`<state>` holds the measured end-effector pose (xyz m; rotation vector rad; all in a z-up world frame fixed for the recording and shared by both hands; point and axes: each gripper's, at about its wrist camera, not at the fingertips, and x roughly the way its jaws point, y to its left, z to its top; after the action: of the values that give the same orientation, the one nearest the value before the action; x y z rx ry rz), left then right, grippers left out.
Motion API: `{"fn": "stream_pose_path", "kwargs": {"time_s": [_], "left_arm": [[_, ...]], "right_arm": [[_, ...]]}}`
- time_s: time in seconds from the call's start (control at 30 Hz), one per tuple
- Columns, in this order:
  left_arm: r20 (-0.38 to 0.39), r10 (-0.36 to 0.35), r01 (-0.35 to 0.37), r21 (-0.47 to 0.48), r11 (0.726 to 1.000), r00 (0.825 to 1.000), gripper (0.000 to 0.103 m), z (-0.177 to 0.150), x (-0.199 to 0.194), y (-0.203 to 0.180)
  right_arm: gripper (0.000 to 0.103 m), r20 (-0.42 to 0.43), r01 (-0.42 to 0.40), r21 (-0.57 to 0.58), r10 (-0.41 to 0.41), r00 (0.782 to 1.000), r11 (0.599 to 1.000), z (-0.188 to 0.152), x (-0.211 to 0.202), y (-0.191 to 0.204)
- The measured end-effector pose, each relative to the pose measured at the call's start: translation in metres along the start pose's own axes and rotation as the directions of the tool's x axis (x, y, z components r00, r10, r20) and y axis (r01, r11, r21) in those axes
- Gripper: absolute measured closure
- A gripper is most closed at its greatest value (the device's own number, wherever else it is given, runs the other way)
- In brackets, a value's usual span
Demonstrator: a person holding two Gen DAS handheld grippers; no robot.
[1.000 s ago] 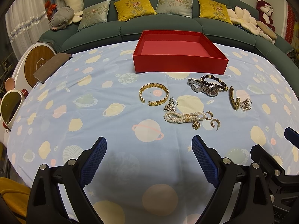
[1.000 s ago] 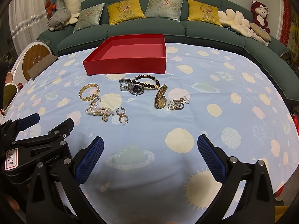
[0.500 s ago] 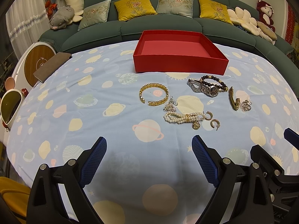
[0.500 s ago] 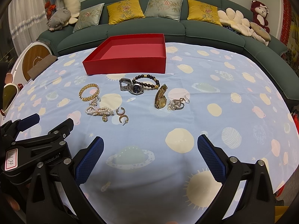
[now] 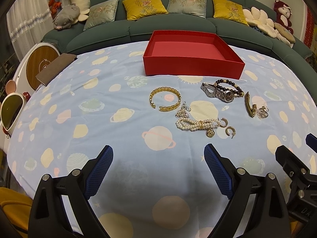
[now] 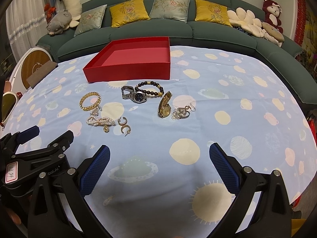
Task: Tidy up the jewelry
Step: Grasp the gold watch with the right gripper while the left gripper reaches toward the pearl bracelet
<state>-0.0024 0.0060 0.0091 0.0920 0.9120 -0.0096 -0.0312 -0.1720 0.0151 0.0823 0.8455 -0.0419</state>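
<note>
Both tongs, left (image 5: 158, 158) and right (image 6: 159, 156), hang spread and empty; jewelry (image 6: 126, 109) lies scattered before the empty red box (image 6: 128, 73), probably its destination.

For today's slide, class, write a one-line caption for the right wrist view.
Open right tool hovers over a planet-print tablecloth, facing scattered bracelets, watches and earrings before an empty red box.

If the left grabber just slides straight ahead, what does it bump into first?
Probably the pearl bracelet. The open left gripper has only bare cloth right ahead; the gold bangle and red box lie farther on. Depth is unclear.
</note>
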Motion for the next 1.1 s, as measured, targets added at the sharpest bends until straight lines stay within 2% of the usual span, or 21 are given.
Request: {"fn": "stream_pose_path", "kwargs": {"time_s": [0.23, 0.37, 0.5, 0.6, 0.73, 0.87, 1.0, 1.1], "left_arm": [[0.008, -0.005, 0.005, -0.016, 1.0, 1.0, 0.012, 0.007, 0.001, 0.01], [-0.011, -0.003, 0.003, -0.049, 0.999, 1.0, 0.012, 0.013, 0.007, 0.022], [-0.041, -0.001, -0.003, -0.096, 0.995, 0.999, 0.012, 0.019, 0.016, 0.038], [-0.039, 0.026, -0.031, -0.119, 0.992, 0.999, 0.012, 0.022, 0.02, 0.048], [-0.051, 0.038, -0.045, -0.139, 0.989, 0.998, 0.012, 0.021, 0.028, 0.057], [-0.06, 0.052, -0.06, -0.131, 0.99, 0.997, 0.012, 0.018, 0.036, 0.062], [-0.065, 0.035, -0.044, -0.142, 0.989, 0.997, 0.012, 0.016, 0.04, 0.067], [-0.073, 0.026, -0.036, -0.144, 0.989, 0.997, 0.012, 0.015, 0.044, 0.068]], "right_arm": [[0.005, -0.012, 0.008, 0.044, -0.008, 1.0, 0.999, 0.008, 0.01, -0.017], [0.005, -0.005, 0.016, 0.037, -0.016, 1.0, 0.999, 0.013, 0.017, -0.019], [0.007, -0.012, -0.009, 0.042, 0.01, 1.0, 0.999, 0.021, 0.029, -0.018], [0.013, -0.023, -0.008, 0.021, 0.009, 1.0, 1.0, 0.026, 0.042, -0.012], [0.034, -0.045, -0.044, 0.014, 0.045, 0.998, 0.999, 0.035, 0.058, -0.002], [0.039, -0.057, -0.059, 0.011, 0.059, 0.997, 0.998, 0.041, 0.072, 0.007], [0.049, -0.075, -0.063, 0.02, 0.064, 0.995, 0.998, 0.045, 0.086, 0.009], [0.05, -0.082, -0.051, 0.042, 0.054, 0.995, 0.998, 0.046, 0.094, 0.006]]}}
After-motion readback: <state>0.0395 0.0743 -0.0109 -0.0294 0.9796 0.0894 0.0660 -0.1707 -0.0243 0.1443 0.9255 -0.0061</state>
